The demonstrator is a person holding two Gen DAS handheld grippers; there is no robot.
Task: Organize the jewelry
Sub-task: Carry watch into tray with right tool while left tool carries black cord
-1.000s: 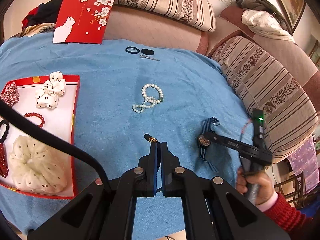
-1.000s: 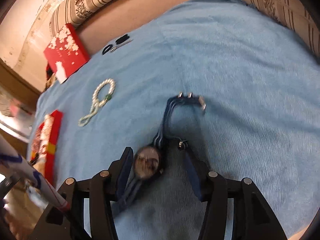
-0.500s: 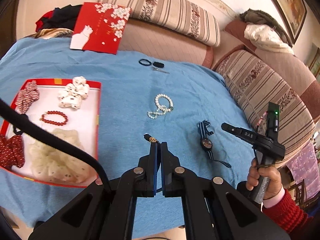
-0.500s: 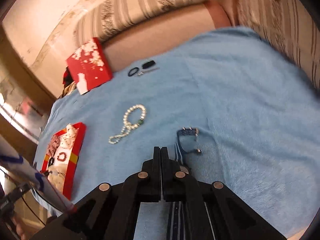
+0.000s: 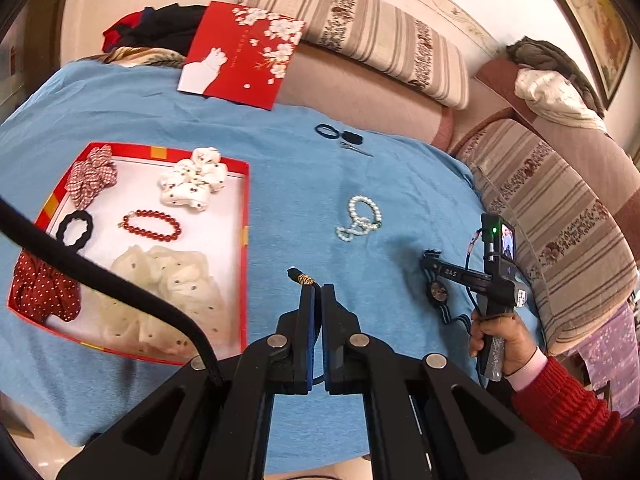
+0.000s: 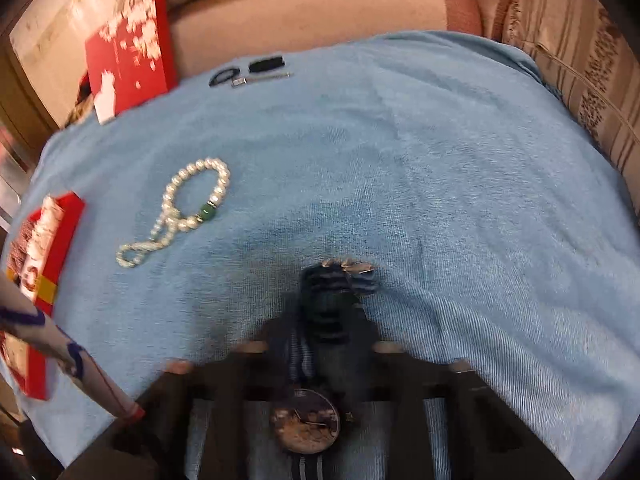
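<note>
— What is the left gripper doing?

— Its jaws are pressed together on a thin black cord with a gold band at the end, which sticks out past the tips. It hangs over the blue cloth, just right of the red box.

— And the right one?

— A hand in a red sleeve tilts the right gripper down onto the watch, which lies on the cloth right of the pearl bracelet. Its jaws have just been opening a little. The striped strap seems to run between them, but it's too blurred to tell whether they pinch it.

— What's in the box?

— Scrunchies and a red bead bracelet.
</note>
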